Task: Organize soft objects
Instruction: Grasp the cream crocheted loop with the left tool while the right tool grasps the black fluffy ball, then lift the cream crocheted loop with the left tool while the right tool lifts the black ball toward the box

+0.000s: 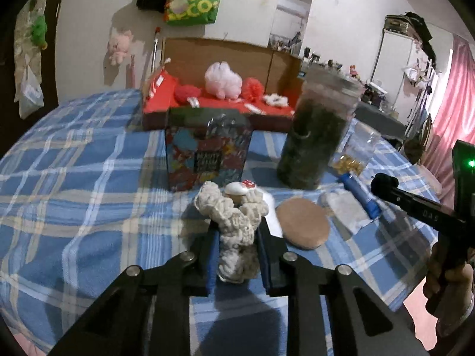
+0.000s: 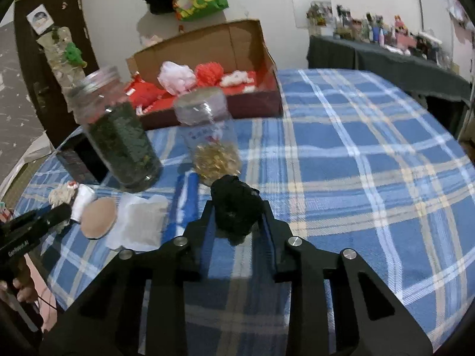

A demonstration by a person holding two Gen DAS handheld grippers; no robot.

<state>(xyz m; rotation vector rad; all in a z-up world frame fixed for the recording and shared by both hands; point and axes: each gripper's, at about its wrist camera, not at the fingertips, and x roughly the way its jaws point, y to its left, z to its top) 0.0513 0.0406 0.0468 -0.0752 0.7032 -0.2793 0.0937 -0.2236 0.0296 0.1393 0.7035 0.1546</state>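
Observation:
My left gripper (image 1: 236,225) is shut on a cream knitted scrunchie (image 1: 234,222) and holds it over the blue plaid cloth (image 1: 89,184). My right gripper (image 2: 236,207) is shut on a black fluffy scrunchie (image 2: 236,207) above the same cloth (image 2: 356,163). A cardboard box (image 1: 219,56) with a red lining stands at the back and holds a pink pouf (image 1: 222,80), red poufs (image 1: 187,93) and a white item. The box also shows in the right wrist view (image 2: 207,47). The right gripper's body shows at the right edge of the left wrist view (image 1: 415,204).
A colourful printed box (image 1: 207,154) stands just beyond the left gripper. A tall jar of dark green material (image 1: 314,136) (image 2: 118,130), a smaller jar with gold pieces (image 2: 213,142), a round tan pad (image 1: 302,222), a white pouch (image 2: 142,222) and a blue tube (image 2: 184,201) lie nearby.

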